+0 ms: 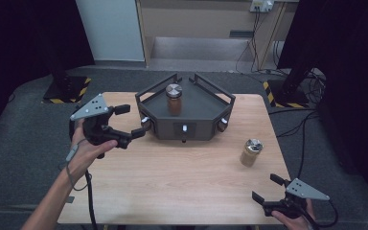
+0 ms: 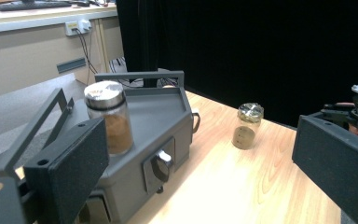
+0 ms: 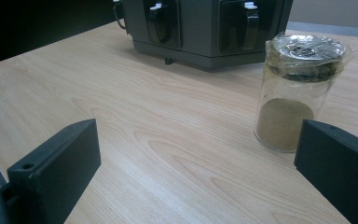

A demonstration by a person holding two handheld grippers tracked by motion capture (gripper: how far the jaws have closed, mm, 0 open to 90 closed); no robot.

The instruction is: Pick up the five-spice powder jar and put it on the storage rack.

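While the left gripper [image 1: 127,122] hovers with fingers apart just beside the grey tray's [image 1: 206,112] left corner in the high view, the right gripper [image 1: 265,188], fingers also apart, sits near the counter's [image 1: 172,177] front edge. From the left gripper view, a brown-filled jar [image 2: 109,116] stands upright on the tray. From the right gripper view, a film-capped jar [image 3: 296,93] stands on the counter, empty-handed fingers [image 3: 56,168] nearby.

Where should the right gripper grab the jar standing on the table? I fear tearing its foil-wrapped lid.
Grip the glass body of the jar below the wrapped lid, coming in level from the table's near side. It stands upright with open table around, and the right gripper is open.
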